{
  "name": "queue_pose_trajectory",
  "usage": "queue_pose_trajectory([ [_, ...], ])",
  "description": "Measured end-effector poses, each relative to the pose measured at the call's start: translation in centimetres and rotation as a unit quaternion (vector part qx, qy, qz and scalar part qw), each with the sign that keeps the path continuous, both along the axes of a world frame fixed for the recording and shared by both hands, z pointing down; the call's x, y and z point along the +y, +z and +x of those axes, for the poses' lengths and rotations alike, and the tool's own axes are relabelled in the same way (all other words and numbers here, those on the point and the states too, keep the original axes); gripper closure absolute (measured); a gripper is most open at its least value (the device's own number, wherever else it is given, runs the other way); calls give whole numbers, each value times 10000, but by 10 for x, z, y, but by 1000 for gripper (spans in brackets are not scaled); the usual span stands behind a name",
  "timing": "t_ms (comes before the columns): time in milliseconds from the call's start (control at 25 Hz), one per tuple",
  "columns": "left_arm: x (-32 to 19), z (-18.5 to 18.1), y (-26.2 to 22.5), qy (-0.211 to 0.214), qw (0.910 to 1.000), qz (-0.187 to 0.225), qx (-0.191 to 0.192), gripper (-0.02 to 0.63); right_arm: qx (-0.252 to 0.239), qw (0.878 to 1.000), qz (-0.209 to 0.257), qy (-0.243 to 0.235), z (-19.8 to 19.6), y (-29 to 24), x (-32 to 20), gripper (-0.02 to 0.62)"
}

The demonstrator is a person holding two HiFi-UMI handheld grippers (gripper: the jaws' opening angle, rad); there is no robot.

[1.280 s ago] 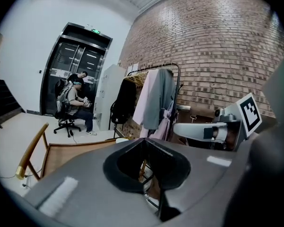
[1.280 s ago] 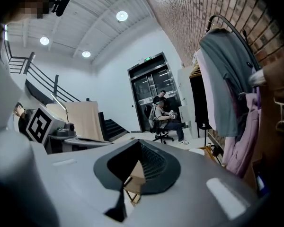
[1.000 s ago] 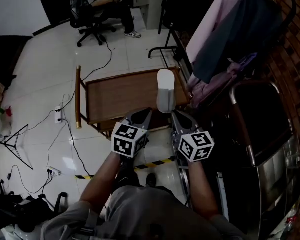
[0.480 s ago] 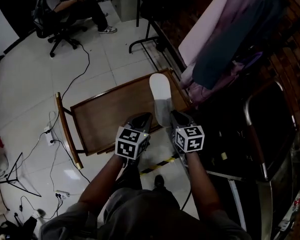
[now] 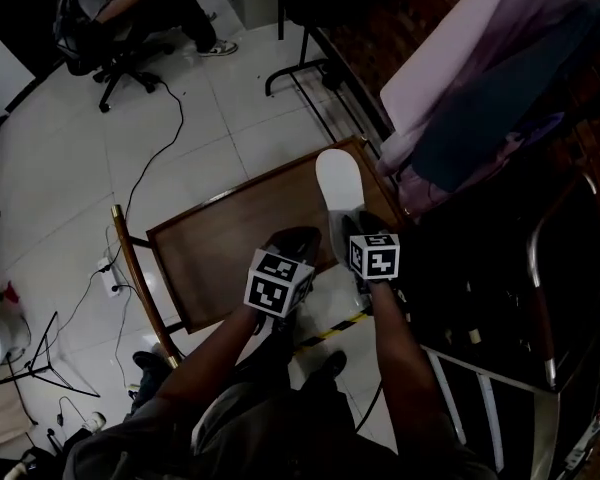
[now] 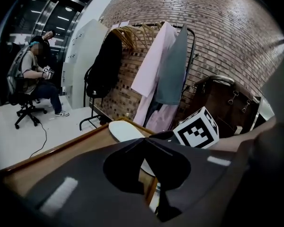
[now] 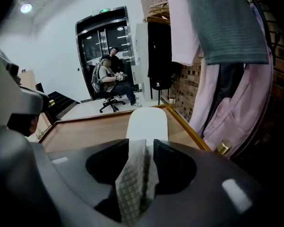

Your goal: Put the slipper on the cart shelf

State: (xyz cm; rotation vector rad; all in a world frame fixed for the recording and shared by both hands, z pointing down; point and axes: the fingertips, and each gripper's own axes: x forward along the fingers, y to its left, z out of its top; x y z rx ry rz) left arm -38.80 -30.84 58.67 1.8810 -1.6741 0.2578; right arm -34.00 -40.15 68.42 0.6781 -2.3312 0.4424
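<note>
Slipper, white and long, lies along the right-hand side of the wooden cart shelf, just inside its raised golden rim, a little above the middle of the head view. The near end of it reaches the right gripper. In the right gripper view the quilted upper of the slipper stands between that gripper's jaws, which have just been opening. A thin gap shows beside the fabric, so they are a little apart and no longer pinch it. The left gripper hangs just to the left of it, over the near edge of the shelf. In the left gripper view its jaws meet at their tips with nothing between them, and the slipper shows beyond them. At the upper right of the head view a pink garment and a dark grey one hang before a brick wall. At the upper left a person sits on an office chair on the white tiled floor. Black cables trail over the floor.
</note>
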Motion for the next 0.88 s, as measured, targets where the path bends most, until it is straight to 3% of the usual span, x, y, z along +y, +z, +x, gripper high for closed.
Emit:
queue_pose_trajectory([
  [200, 1, -19, 0, -25, 10000, -48, 72, 598, 421, 9990, -89, 71, -2, 27, -2, 469],
  [280, 3, -26, -2, -53, 9999, -45, 105, 598, 463, 9989, -30, 15, -4, 24, 1, 573],
  [520, 7, -19, -3, 54, 9997, 2, 217, 598, 153, 9999, 52, 48, 9, -9, 21, 584],
  [880, 8, 34, -20, 583, 9977, 145, 310, 598, -529, 9972, 485, 189, 66, -96, 60, 585],
])
